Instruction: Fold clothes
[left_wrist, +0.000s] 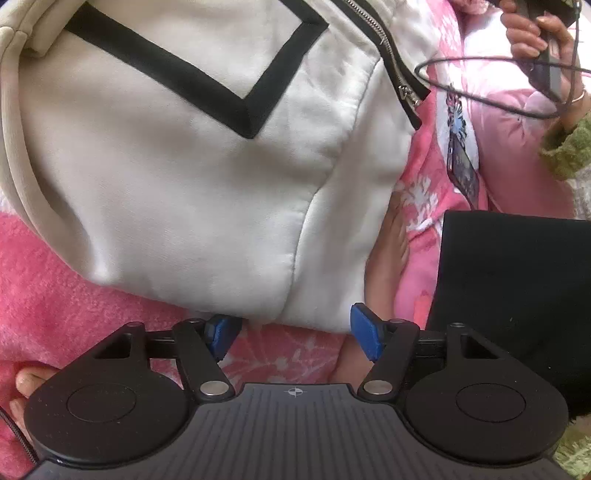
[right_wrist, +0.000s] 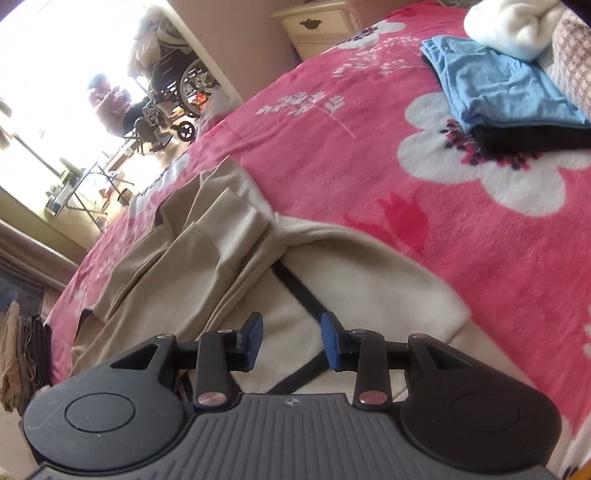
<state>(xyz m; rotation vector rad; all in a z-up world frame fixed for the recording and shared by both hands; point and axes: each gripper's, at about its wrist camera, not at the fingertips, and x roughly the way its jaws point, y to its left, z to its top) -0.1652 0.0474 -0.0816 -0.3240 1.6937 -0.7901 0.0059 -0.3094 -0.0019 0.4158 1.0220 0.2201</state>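
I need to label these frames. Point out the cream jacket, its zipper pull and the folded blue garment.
cream jacket (left_wrist: 177, 192): left wrist view, on the plain front panel below the black stripe.
zipper pull (left_wrist: 406, 92): left wrist view, on the metal slider.
folded blue garment (right_wrist: 495, 92): right wrist view, on its top face.

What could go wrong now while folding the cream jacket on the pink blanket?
1. The left hand-held gripper is open at the cream jacket hem; it may pinch the pink blanket too.
2. The loose cable beside the zipper could snag.
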